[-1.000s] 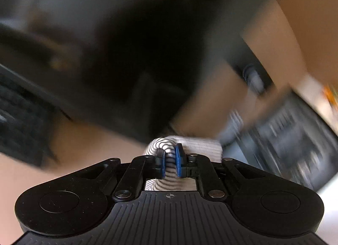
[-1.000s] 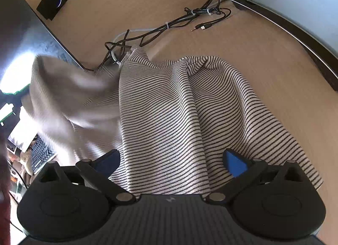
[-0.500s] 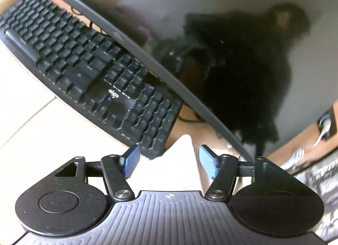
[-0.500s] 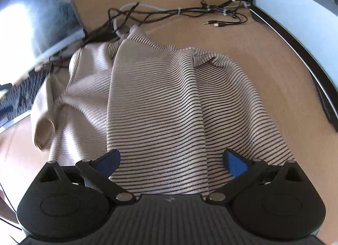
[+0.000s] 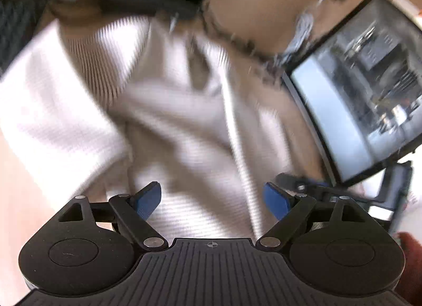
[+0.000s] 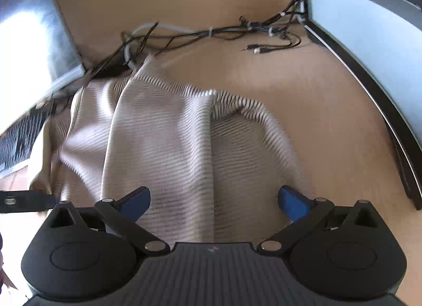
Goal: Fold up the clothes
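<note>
A beige garment with thin dark stripes lies rumpled on the wooden desk, with a raised fold down its middle. My right gripper hovers open over its near edge, nothing between the blue pads. In the left wrist view the same garment fills the blurred frame. My left gripper is open above it, blue pads wide apart and empty. The other gripper's black body shows at the right of that view.
A bundle of black and white cables lies behind the garment. A monitor stands on the right, another screen on the left with a keyboard below it. A monitor is at right in the left wrist view.
My left gripper let go of the striped cloth a second ago, opened, and swung from the keyboard and screen down over the garment. The garment settled on the desk. My right gripper stayed open.
</note>
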`<control>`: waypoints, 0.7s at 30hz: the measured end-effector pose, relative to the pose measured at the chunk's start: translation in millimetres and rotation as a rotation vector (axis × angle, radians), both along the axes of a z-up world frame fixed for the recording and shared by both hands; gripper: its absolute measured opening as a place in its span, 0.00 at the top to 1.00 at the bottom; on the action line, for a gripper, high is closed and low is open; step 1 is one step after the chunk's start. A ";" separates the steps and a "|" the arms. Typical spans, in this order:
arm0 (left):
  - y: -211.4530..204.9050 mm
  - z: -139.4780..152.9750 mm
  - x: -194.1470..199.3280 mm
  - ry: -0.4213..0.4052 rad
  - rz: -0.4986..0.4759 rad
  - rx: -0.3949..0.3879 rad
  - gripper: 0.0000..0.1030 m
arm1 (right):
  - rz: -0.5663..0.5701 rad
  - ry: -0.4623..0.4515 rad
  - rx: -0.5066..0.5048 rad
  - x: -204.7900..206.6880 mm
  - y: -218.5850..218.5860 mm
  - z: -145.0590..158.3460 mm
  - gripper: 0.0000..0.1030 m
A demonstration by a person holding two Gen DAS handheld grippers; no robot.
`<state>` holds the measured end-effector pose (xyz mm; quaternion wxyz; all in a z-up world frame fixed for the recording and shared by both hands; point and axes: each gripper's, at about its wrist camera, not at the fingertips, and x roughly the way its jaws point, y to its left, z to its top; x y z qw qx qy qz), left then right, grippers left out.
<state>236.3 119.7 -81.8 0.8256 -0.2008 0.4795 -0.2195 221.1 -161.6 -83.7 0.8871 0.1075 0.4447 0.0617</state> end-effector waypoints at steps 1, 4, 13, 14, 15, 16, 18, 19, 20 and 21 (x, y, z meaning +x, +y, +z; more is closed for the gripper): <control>-2.0 -7.0 0.2 0.025 -0.004 0.000 0.13 | 0.019 0.008 -0.015 -4.2 1.5 -0.1 0.00; -0.1 -7.6 -12.2 0.031 -0.032 -0.005 0.13 | 0.081 0.039 -0.077 -19.2 6.8 -0.8 0.00; 3.8 -8.6 -61.1 0.047 -0.120 -0.036 0.11 | 0.157 0.143 -0.184 -39.5 17.3 0.9 0.00; 5.8 -7.9 -60.9 0.049 -0.113 -0.038 0.11 | 0.140 0.161 -0.176 -35.1 17.9 3.2 0.00; 7.7 -5.5 -59.7 0.041 -0.103 -0.029 0.11 | 0.104 0.157 -0.157 -30.5 17.3 7.7 0.00; 9.5 -3.1 -58.5 0.034 -0.093 -0.019 0.11 | 0.070 0.147 -0.140 -26.1 17.3 12.7 0.01; 10.5 3.0 -57.1 -0.015 -0.095 0.021 0.11 | 0.076 -0.004 -0.221 -21.6 37.8 34.2 0.06; 11.0 4.2 -56.3 -0.032 -0.097 0.036 0.11 | 0.101 -0.080 -0.274 -18.6 52.9 42.4 0.10; 10.4 3.6 -54.3 -0.036 -0.101 0.040 0.11 | 0.122 -0.125 -0.302 -13.9 66.0 46.3 0.12; 9.9 1.8 -53.0 -0.034 -0.105 0.039 0.11 | 0.148 -0.134 -0.322 -4.5 81.0 44.4 0.16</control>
